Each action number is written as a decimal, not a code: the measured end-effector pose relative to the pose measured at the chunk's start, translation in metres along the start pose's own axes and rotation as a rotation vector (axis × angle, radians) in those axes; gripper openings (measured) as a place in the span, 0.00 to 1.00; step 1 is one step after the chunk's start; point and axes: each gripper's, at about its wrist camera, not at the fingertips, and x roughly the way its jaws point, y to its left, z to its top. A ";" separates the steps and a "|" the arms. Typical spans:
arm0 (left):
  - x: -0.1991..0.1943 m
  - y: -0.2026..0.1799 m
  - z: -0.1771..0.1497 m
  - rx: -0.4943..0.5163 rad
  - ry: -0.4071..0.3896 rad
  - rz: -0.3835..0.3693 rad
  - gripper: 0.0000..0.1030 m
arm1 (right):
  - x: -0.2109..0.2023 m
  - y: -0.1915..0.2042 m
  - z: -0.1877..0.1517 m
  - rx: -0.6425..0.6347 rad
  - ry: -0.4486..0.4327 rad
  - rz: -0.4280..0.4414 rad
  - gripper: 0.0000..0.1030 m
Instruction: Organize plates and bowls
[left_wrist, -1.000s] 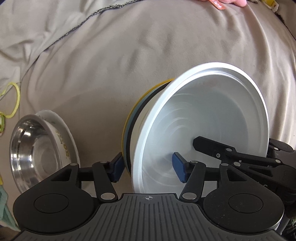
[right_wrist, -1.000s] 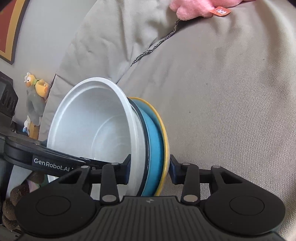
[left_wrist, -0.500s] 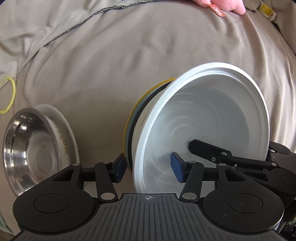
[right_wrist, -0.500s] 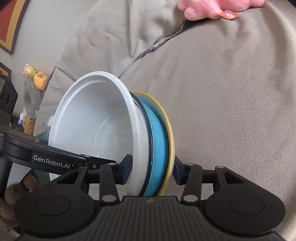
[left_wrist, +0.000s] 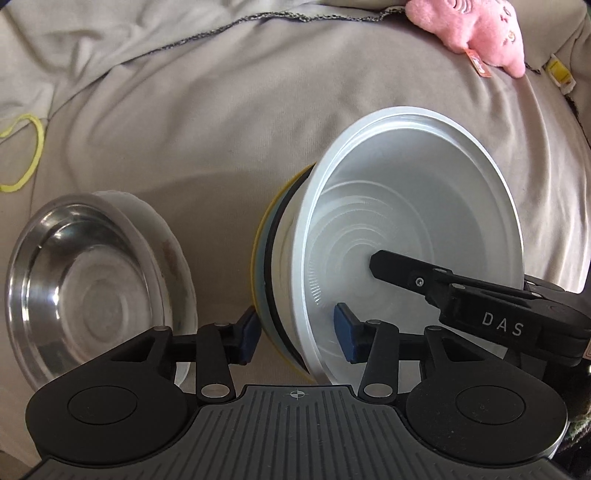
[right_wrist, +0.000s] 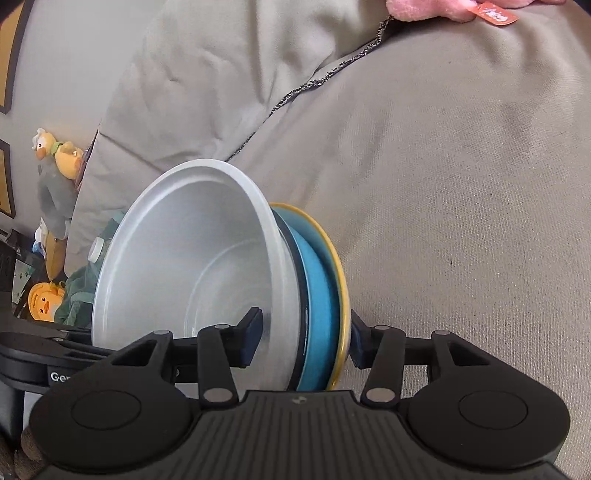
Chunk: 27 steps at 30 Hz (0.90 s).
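Note:
A stack stands on edge between my grippers: a white bowl (left_wrist: 413, 221), a dark-rimmed blue dish (right_wrist: 319, 310) and a yellow plate (right_wrist: 341, 280). My left gripper (left_wrist: 297, 334) is shut on the stack's rim, one pad inside the white bowl, one behind the yellow plate. My right gripper (right_wrist: 303, 339) is shut on the same stack from the other side; its finger shows inside the bowl in the left wrist view (left_wrist: 406, 273). A steel bowl (left_wrist: 81, 288) nested in a white dish (left_wrist: 173, 258) lies on the bedding to the left.
Beige bedding (left_wrist: 221, 129) lies under everything. A pink plush toy (left_wrist: 476, 33) sits at the far right. A yellow loop (left_wrist: 26, 155) lies at the far left. Duck toys (right_wrist: 55, 158) and clutter stand beyond the bed's left edge.
Both grippers have carried the stack back and up from the bedding; the steel bowl and pink toy have come further into view. The grips have not changed.

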 end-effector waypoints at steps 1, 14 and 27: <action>0.000 -0.002 0.000 -0.003 0.006 0.004 0.46 | 0.000 0.000 -0.002 -0.012 -0.003 -0.002 0.47; 0.008 -0.025 0.014 0.044 0.009 0.106 0.54 | -0.007 -0.019 -0.007 -0.013 0.012 0.056 0.45; 0.014 -0.034 0.017 0.032 0.021 0.066 0.55 | -0.018 -0.030 0.000 0.006 0.015 0.028 0.44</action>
